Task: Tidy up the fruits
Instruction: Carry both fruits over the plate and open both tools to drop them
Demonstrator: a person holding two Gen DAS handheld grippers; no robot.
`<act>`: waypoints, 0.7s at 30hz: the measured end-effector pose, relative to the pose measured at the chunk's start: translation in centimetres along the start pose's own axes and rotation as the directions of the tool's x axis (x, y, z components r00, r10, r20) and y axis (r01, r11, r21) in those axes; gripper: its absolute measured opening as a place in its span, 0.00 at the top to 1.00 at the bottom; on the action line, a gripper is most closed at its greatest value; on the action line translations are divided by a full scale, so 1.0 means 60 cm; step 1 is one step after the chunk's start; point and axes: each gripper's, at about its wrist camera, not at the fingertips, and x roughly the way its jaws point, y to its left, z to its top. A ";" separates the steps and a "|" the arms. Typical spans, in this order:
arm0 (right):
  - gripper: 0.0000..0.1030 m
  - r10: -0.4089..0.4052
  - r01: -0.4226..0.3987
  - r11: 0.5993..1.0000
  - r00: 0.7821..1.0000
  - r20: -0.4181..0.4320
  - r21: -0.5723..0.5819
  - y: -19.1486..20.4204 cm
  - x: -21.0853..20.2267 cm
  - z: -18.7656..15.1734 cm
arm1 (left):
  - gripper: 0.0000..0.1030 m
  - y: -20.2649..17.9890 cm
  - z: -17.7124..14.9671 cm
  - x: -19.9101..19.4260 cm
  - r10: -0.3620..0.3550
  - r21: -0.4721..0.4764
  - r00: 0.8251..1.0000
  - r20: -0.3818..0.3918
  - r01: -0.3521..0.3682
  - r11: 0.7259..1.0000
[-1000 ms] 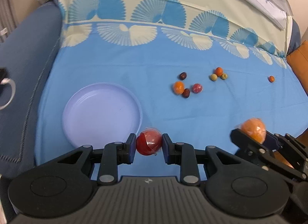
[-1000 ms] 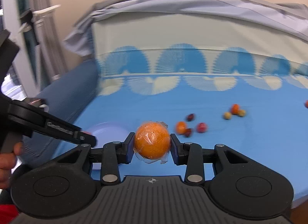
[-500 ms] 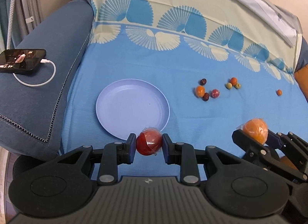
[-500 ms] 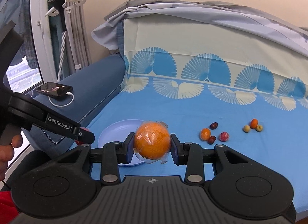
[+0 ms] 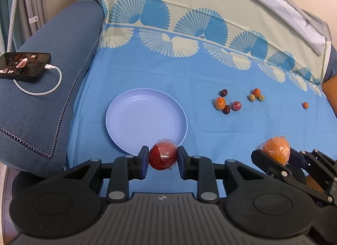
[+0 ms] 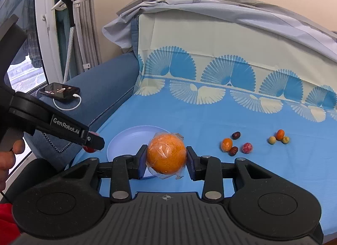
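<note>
We count two grippers, each clamped on one wrapped fruit. Left gripper (image 5: 163, 158): jaws drawn in against one red fruit (image 5: 163, 156) in clear film, held over the near rim of the plate. Right gripper (image 6: 166, 156): jaws drawn in against one orange (image 6: 166, 154) in clear film, held above the cloth to the right of the plate.

One plate (image 5: 134, 122), pale lilac, round, with nothing on it, lying on the blue sheet (image 5: 189, 76) of the sofa.

Loose small fruits on the sheet, eight in all, right of the plate and well apart from it:
- first cluster, four: one small orange fruit (image 5: 220, 102), two dark red fruits (image 5: 223, 92) (image 5: 226, 109), one pinkish-red fruit (image 5: 237, 105);
- second cluster, three: one orange kumquat-like fruit (image 5: 256, 92), two yellow-green fruits (image 5: 251, 97) (image 5: 261, 97);
- one lone orange fruit (image 5: 305, 104) further right.

One phone (image 5: 23, 65) with one white cable (image 5: 42, 89) plugged in, on the sofa arm (image 5: 52, 55). One hand (image 6: 8, 156) grips the left gripper's handle.
</note>
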 end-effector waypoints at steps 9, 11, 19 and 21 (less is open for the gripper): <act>0.62 0.003 -0.003 1.000 0.999 -0.037 -0.008 0.005 0.031 0.002 | 0.69 0.022 0.022 0.010 0.009 -0.016 1.000 0.008 -0.009 1.000; 0.62 0.013 -0.013 1.000 0.999 -0.050 -0.017 0.009 0.044 0.002 | 0.69 0.030 0.026 0.018 0.010 -0.019 1.000 0.003 -0.010 1.000; 0.62 0.020 -0.024 0.999 0.993 -0.119 -0.035 0.027 0.130 0.006 | 0.70 0.054 0.051 0.094 0.018 -0.006 0.999 -0.043 -0.018 1.000; 0.62 0.018 -0.023 0.999 0.990 -0.139 -0.033 0.031 0.159 0.005 | 0.70 0.062 0.057 0.124 0.026 -0.008 0.998 -0.061 -0.026 1.000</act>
